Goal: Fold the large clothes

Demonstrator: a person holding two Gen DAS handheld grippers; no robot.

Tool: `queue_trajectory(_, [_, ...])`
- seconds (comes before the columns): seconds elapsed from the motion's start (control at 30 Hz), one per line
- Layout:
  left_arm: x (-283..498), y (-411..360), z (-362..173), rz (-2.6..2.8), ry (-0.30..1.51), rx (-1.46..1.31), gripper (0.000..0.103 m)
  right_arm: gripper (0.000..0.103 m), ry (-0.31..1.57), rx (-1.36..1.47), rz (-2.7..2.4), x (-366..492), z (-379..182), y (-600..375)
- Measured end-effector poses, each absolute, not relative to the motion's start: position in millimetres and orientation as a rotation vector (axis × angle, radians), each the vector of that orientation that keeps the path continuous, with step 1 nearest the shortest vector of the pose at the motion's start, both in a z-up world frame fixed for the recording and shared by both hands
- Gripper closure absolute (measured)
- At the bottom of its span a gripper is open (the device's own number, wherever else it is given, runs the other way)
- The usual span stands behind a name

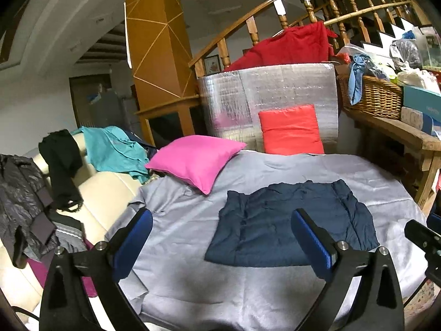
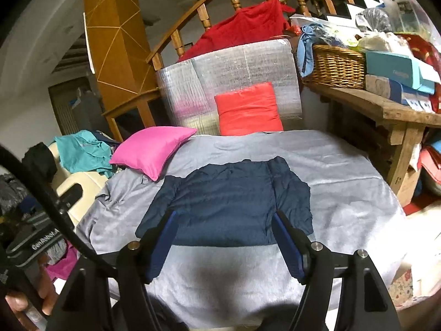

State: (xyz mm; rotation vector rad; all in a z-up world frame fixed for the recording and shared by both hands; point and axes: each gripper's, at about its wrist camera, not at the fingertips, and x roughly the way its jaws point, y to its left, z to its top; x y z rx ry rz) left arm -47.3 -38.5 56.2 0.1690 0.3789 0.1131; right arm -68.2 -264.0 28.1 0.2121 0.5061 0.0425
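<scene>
Lying folded into a rough rectangle, the navy garment [image 1: 289, 226] is seen flat on the grey sheet [image 1: 275, 171], near its middle. At ten o'clock from it a pink cushion [image 1: 193, 162] is propped on the sheet's edge; at twelve o'clock a red cushion [image 1: 290, 129] is leaned against a silver foil panel [image 1: 275, 88]. The left gripper [image 1: 222, 241] is held above, jaws spread wide, nothing between them. The right gripper [image 2: 224, 241] is likewise parted and empty, clear of the cloth.
</scene>
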Motion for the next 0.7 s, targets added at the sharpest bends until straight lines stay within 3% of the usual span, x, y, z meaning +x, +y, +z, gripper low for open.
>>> queue_trajectory(0.13, [-60.7,-36.8,64.9,0.126,0.355,0.177,0.003,0.024,0.498,0.206,0.037,-78.3,31.0,-260.1])
queue_trajectory(0.7, [-84.8,-26.4,81.0,0.132,0.339,0.158,0.002,0.022,0.437,0.145,0.017,-109.6,43.7,-244.4])
